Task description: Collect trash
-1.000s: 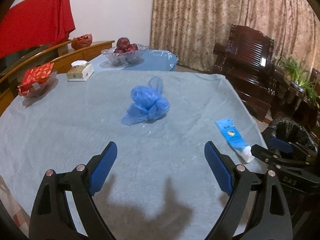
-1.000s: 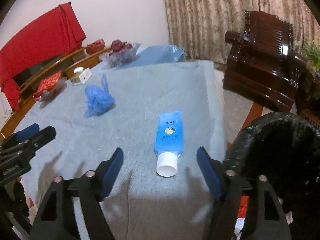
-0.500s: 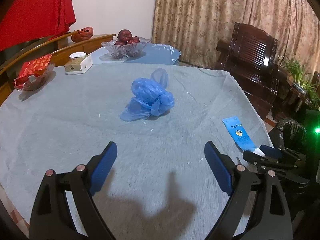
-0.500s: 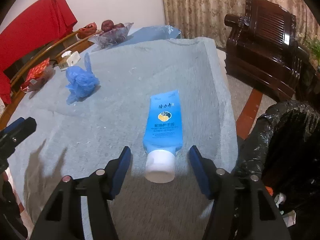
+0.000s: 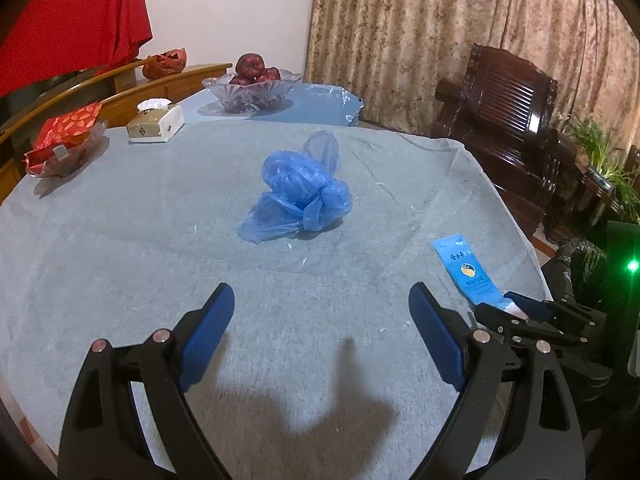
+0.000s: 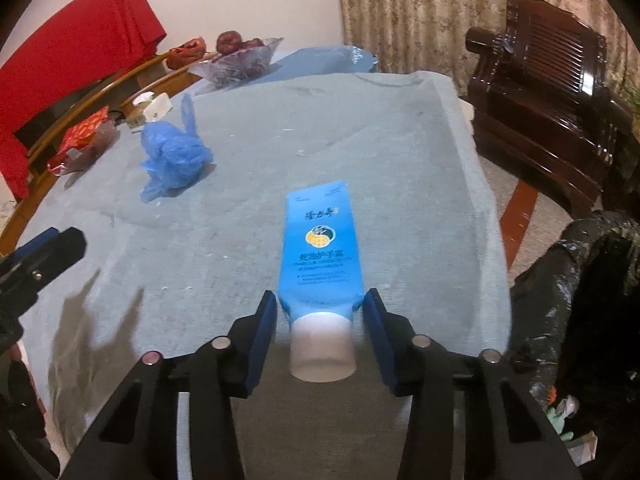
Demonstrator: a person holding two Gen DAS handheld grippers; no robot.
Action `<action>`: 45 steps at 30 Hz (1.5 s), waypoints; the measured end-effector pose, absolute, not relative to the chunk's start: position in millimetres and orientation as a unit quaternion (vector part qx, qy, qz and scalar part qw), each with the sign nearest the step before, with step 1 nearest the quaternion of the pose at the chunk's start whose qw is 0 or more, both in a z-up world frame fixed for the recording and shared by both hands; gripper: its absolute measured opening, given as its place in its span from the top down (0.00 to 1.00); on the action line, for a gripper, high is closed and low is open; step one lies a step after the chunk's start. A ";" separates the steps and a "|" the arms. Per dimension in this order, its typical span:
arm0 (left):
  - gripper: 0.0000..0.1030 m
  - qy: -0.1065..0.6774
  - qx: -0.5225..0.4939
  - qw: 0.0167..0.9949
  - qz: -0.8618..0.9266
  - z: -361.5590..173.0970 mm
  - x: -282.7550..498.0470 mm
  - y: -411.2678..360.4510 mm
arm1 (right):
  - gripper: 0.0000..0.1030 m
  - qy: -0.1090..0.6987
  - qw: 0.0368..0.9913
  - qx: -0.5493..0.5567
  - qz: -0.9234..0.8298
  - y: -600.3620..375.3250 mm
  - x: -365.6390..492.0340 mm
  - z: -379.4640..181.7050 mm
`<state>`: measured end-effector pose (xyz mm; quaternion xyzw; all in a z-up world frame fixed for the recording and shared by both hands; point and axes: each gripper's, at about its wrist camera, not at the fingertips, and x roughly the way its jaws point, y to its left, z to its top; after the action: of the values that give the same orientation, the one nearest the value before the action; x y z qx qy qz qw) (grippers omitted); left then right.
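A blue tube with a white cap (image 6: 318,256) lies on the grey tablecloth (image 6: 360,128) near the table's right edge; it also shows in the left wrist view (image 5: 466,270). My right gripper (image 6: 320,308) has closed around its cap end, pads touching the tube's shoulders. A crumpled blue plastic bag (image 5: 300,188) lies mid-table, also in the right wrist view (image 6: 172,156). My left gripper (image 5: 320,304) is open and empty, a short way in front of the bag. A black-lined trash bin (image 6: 592,300) stands off the table's right edge.
A glass fruit bowl (image 5: 252,88), a tissue box (image 5: 156,122) and a dish with red packets (image 5: 64,144) stand along the far left. A dark wooden armchair (image 5: 508,120) stands beyond the table, right. A potted plant (image 5: 600,156) is at far right.
My right gripper moved forward and closed its jaws onto the tube's cap end. My left gripper moved closer to the blue bag, still open.
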<state>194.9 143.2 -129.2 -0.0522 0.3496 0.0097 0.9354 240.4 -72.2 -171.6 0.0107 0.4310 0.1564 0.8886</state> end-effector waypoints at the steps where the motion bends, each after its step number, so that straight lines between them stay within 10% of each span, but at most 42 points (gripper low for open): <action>1: 0.16 0.350 -0.053 0.935 0.010 -129.6 195.1 143.6 | 0.56 0.431 0.888 0.007 0.157 -70.1 240.4 -172.1; 45: 0.15 0.388 -0.076 0.918 0.037 -164.8 335.7 166.1 | 0.67 0.430 0.888 0.034 0.158 -55.4 315.1 -174.0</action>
<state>335.7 166.1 -164.8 -0.0757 0.3877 0.0369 0.9179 315.1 -55.4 -174.0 0.0340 0.4304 0.1584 0.8880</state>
